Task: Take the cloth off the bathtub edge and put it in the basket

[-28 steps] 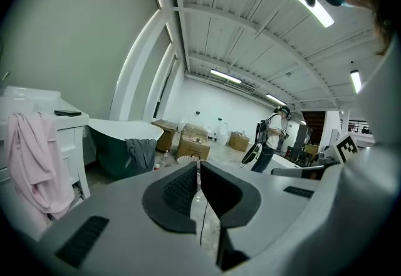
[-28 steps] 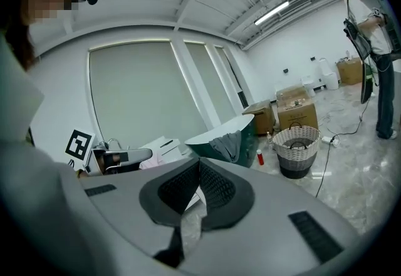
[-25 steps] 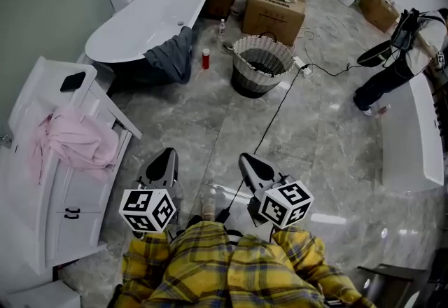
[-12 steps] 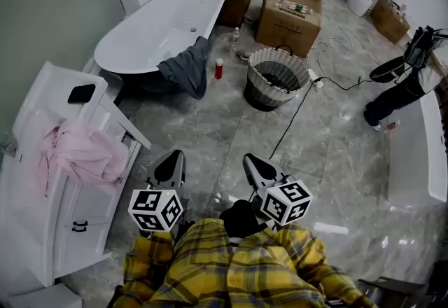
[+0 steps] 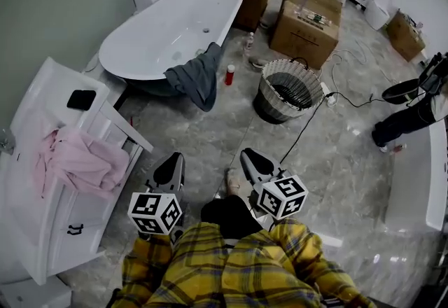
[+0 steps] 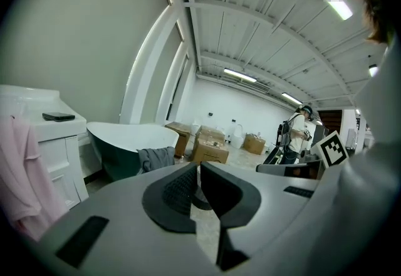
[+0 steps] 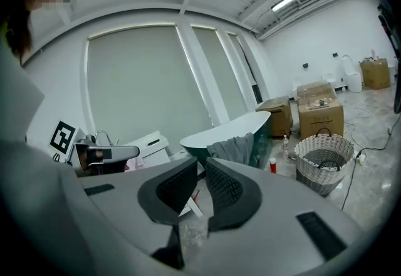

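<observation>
Cloth (image 5: 198,79) is draped over the near rim of the bathtub (image 5: 168,26), with the wicker basket (image 5: 288,89) on the floor near it, not touching. Left gripper (image 5: 170,166) and right gripper (image 5: 253,162): all 2 clenched on nothing, side by side close to the person, well apart from the cloth.

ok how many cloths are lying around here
2. A grey cloth drapes over the bathtub rim; a pink cloth hangs on the white cabinet at the left. More could be hidden inside the wicker basket.
</observation>
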Demonstrator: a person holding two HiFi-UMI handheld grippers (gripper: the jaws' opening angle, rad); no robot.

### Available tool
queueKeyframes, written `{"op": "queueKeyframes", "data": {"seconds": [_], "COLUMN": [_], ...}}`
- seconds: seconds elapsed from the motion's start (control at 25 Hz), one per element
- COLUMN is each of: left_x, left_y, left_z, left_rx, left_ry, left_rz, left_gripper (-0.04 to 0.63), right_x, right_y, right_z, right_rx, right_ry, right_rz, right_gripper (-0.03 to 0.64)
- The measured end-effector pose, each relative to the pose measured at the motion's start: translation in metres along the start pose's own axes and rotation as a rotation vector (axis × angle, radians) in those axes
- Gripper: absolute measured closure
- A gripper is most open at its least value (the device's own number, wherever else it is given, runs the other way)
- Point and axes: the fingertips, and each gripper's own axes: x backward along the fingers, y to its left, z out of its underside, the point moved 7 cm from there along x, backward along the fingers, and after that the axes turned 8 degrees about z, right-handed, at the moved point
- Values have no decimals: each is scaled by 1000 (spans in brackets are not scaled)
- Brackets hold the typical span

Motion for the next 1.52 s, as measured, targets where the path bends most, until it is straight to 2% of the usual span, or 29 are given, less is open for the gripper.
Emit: {"op": "queueKeyframes", "data": {"seconds": [0.04,0.08,0.12,0.52,0.8,1.2,1.4,1.52], "left_x": [-6,-13,-20,-97,-144,-157,-175,-186], "left_y": [5,10,13,49,70,98,132,152], "left_z": [-2,-4,-7,-41,-54,-59,-62,-72], "left_rx": [4,9,14,55,77,88,116,106], "left_ry": [-5,-9,-11,-43,-52,-10,9,27], "left_rz": [-15,-31,-46,-196,-286,-344,-332,-313], "left_gripper": [566,566,565,566,566,565,565,566], "right_x": [-12,-24,-36,-153,-229,-325,-371,-393], "right_y": [-5,-9,-14,-72,-108,-120,-122,-123], "right_z": [-4,-8,-12,-58,-72,-57,-54,-52], "right_rx": [9,17,23,57,86,94,80,69], "right_ry": [6,15,26,113,177,283,317,327], "right_rz": [-17,-35,-52,-167,-238,-238,-204,-170], "right_gripper": [566,508,483,483,459,439,428,428]}}
